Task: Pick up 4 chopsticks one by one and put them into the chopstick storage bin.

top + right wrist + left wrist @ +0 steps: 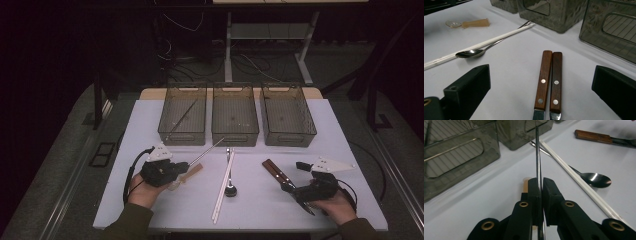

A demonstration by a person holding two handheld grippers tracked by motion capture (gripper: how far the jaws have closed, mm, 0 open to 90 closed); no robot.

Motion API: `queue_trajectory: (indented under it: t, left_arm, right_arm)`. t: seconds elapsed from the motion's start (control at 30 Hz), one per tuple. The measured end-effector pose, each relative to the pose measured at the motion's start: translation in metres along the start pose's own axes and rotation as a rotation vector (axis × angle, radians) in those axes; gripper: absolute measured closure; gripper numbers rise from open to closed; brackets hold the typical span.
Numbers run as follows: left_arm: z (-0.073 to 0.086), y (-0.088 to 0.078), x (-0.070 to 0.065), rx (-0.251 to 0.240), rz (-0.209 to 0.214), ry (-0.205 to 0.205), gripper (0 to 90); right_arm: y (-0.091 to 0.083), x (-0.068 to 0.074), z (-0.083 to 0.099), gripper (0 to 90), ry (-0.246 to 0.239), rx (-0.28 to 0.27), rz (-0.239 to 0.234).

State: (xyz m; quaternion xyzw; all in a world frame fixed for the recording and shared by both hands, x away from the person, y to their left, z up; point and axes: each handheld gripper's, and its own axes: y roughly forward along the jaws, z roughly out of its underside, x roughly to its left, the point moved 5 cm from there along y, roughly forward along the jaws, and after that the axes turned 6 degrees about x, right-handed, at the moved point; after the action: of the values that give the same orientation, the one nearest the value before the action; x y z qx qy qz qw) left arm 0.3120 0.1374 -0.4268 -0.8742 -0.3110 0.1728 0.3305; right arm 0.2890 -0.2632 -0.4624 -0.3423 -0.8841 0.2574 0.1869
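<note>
My left gripper (185, 166) (541, 183) is shut on a thin metal chopstick (207, 151) (537, 157), which points up and away toward the grey bins. Under it lies a small beige-handled plastic spoon (187, 176) (474, 23). My right gripper (294, 177) (543, 75) stands open at the right, its jaws wide on either side of two wooden-handled knives (274, 170) (549, 80) that lie side by side on the white table. Nothing touches its pads.
Three grey bins stand in a row at the back: left bin (182, 132) with one metal chopstick inside, middle bin (235, 135), right bin (287, 135). A pair of white chopsticks (223, 187) (574, 175) and a dark metal spoon (230, 189) (596, 180) lie mid-table.
</note>
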Motion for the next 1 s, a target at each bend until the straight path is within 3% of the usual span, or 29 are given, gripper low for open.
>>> queue_trajectory:
  t: [0.57, 1.0]
  left_arm:
    - [0.002, -0.017, 0.029, -0.049, -0.067, -0.069, 84.7]
    - [-0.001, -0.018, 0.047, -0.068, -0.107, -0.115, 84.7]
  right_arm:
    - [0.0, 0.0, 0.0, 2.1, 0.0, 0.0, 0.002]
    - [0.001, 0.0, 0.0, 2.1, 0.001, 0.003, 0.003]
